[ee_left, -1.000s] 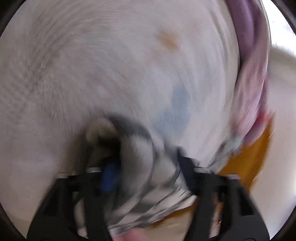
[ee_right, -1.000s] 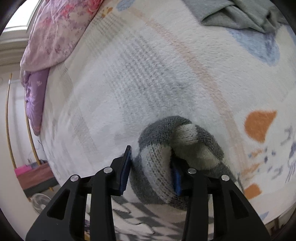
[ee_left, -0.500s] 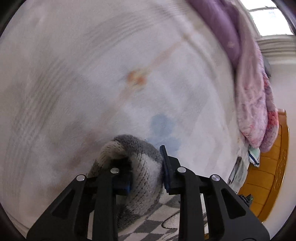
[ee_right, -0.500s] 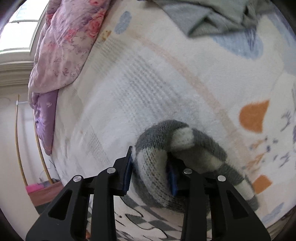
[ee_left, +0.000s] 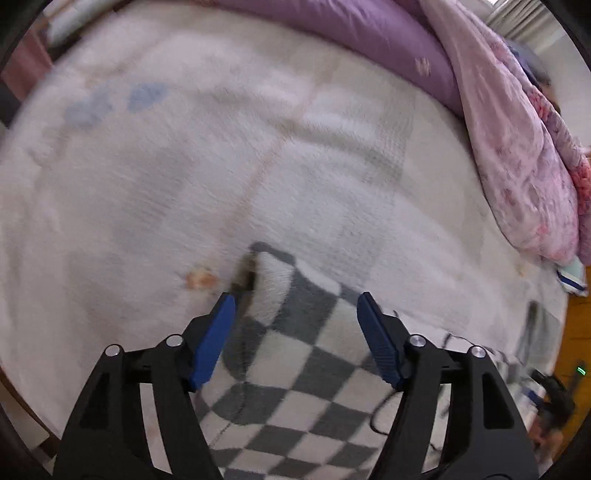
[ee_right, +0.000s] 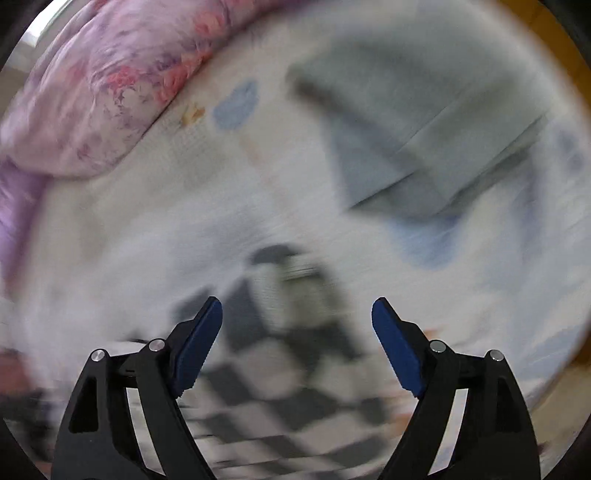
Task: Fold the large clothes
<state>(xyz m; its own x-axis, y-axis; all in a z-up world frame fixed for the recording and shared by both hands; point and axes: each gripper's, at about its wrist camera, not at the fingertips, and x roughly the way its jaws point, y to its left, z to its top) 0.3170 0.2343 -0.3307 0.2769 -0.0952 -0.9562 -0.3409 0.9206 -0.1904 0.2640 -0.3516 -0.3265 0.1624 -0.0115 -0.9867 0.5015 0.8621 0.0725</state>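
Note:
A grey-and-white checkered knit garment [ee_left: 310, 354] lies flat on the white fleece blanket [ee_left: 184, 177] of a bed. My left gripper [ee_left: 295, 314] hovers over the garment's far corner, its jaws opening, blue pads apart and clear of the cloth below. In the blurred right wrist view the same checkered garment [ee_right: 288, 332] lies beneath my right gripper [ee_right: 297, 317], whose jaws are also opening with nothing pressed between them.
A pink floral quilt [ee_left: 524, 155] and a purple cover [ee_left: 369, 33] are heaped along the bed's far side. A folded grey garment [ee_right: 417, 129] lies on the blanket beyond the right gripper. A wooden bed frame [ee_left: 576, 325] shows at the right edge.
Both grippers were shut on bunched folds of the checkered garment; both have let go and lifted, and the garment now lies flat on the blanket.

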